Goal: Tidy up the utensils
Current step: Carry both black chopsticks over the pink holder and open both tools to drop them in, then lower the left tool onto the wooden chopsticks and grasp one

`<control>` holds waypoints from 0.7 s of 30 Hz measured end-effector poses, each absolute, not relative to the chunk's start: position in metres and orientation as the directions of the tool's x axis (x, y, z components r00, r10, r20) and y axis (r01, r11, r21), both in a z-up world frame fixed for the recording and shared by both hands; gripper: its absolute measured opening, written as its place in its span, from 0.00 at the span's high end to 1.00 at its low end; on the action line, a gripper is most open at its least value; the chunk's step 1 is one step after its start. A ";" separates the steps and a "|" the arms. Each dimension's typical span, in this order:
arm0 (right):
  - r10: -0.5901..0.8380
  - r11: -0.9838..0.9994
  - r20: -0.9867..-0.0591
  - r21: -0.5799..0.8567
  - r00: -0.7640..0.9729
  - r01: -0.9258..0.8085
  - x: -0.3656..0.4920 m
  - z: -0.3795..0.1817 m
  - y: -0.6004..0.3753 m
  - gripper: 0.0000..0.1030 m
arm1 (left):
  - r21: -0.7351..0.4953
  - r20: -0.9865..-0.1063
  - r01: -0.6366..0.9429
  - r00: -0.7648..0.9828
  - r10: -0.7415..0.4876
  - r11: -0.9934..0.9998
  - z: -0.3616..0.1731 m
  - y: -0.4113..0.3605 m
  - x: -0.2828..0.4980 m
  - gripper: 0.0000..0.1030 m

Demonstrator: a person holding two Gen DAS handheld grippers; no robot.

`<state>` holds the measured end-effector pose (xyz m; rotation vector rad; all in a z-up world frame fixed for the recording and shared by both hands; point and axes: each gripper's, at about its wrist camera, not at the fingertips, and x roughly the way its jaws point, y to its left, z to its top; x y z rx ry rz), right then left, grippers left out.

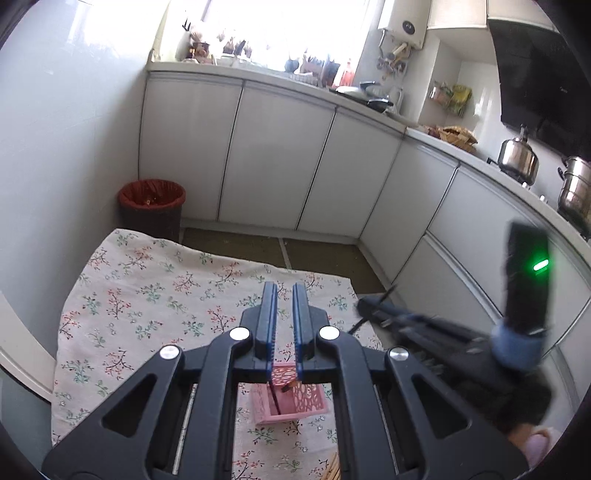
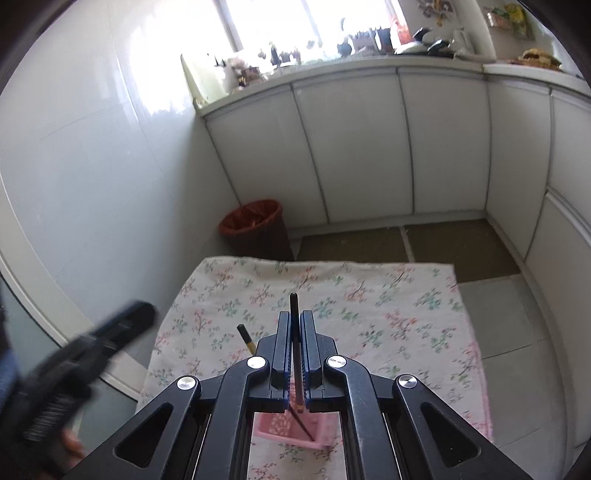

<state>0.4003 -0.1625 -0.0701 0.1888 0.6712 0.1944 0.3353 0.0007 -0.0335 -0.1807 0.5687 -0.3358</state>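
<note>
Flanking floral cloth (image 2: 332, 295), red-lined bin (image 2: 251, 221), white cabinets (image 2: 369, 147), pink holder (image 2: 280, 424)

Honestly I can't read any text from here, no labels, brands or numbers in either wrist view. The white water heater (image 1: 404, 26) on the wall has a small dark round display, but it's too blurry for me to read.
</note>
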 end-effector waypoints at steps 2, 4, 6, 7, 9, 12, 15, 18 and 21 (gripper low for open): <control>0.228 0.969 -0.630 0.218 0.742 -0.114 0.403 -0.082 -0.157 0.94 | -0.252 -0.493 0.255 0.797 -0.350 0.934 -0.031 0.005 0.331 0.91; 0.213 0.973 -0.642 0.208 0.736 -0.099 0.402 -0.087 -0.156 0.88 | -0.241 -0.500 0.247 0.797 -0.338 0.939 -0.032 0.007 0.330 0.91; 0.182 0.979 -0.647 0.187 0.741 -0.077 0.396 -0.086 -0.156 0.84 | -0.236 -0.520 0.234 0.789 -0.326 0.943 -0.035 0.008 0.329 0.91; 0.165 0.983 -0.645 0.172 0.746 -0.068 0.392 -0.084 -0.157 0.83 | -0.241 -0.527 0.231 0.785 -0.327 0.943 -0.037 0.009 0.328 0.91; 0.128 0.989 -0.642 0.143 0.756 -0.045 0.383 -0.080 -0.159 0.72 | -0.239 -0.537 0.223 0.780 -0.320 0.945 -0.040 0.009 0.324 0.88; 0.073 0.991 -0.624 0.134 0.778 0.014 0.362 -0.075 -0.169 0.48 | -0.237 -0.552 0.208 0.775 -0.308 0.949 -0.043 0.009 0.315 0.74; 0.045 0.991 -0.623 0.130 0.781 0.046 0.344 -0.070 -0.177 0.41 | -0.229 -0.571 0.197 0.766 -0.296 0.953 -0.048 0.006 0.303 0.70; 0.034 0.988 -0.627 0.136 0.778 0.066 0.327 -0.067 -0.184 0.34 | -0.221 -0.584 0.200 0.756 -0.294 0.954 -0.051 0.002 0.287 0.61; 0.010 0.987 -0.620 0.133 0.785 0.093 0.307 -0.063 -0.189 0.25 | -0.221 -0.576 0.201 0.763 -0.294 0.954 -0.049 0.001 0.269 0.51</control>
